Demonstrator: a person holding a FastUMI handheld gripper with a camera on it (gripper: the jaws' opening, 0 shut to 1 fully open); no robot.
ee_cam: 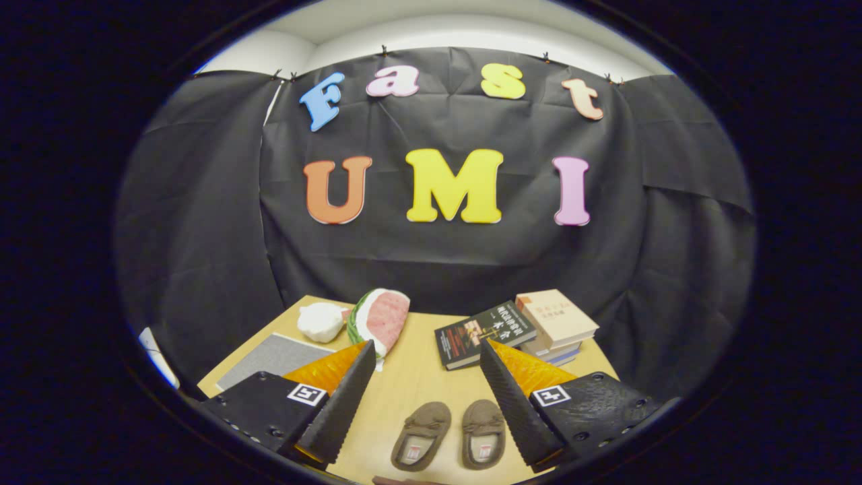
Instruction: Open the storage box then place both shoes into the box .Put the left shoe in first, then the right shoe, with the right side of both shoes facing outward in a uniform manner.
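Two small brown slipper-like shoes lie side by side on the wooden table (417,384), toes pointing away: the left shoe (422,434) and the right shoe (483,432). They sit low between my two fingers. My gripper (428,345) is open, held above the table, with nothing between its fingers. The left fingertip (367,347) and the right fingertip (489,345) stand wide apart. A grey flat lid-like surface (273,360) lies on the table behind my left finger; I cannot tell whether it is the storage box.
A watermelon-slice plush (378,319) and a white plush (321,320) rest at the table's far left. A dark book (485,333) and a stack of books (557,323) lie at the far right. Black cloth walls the booth behind.
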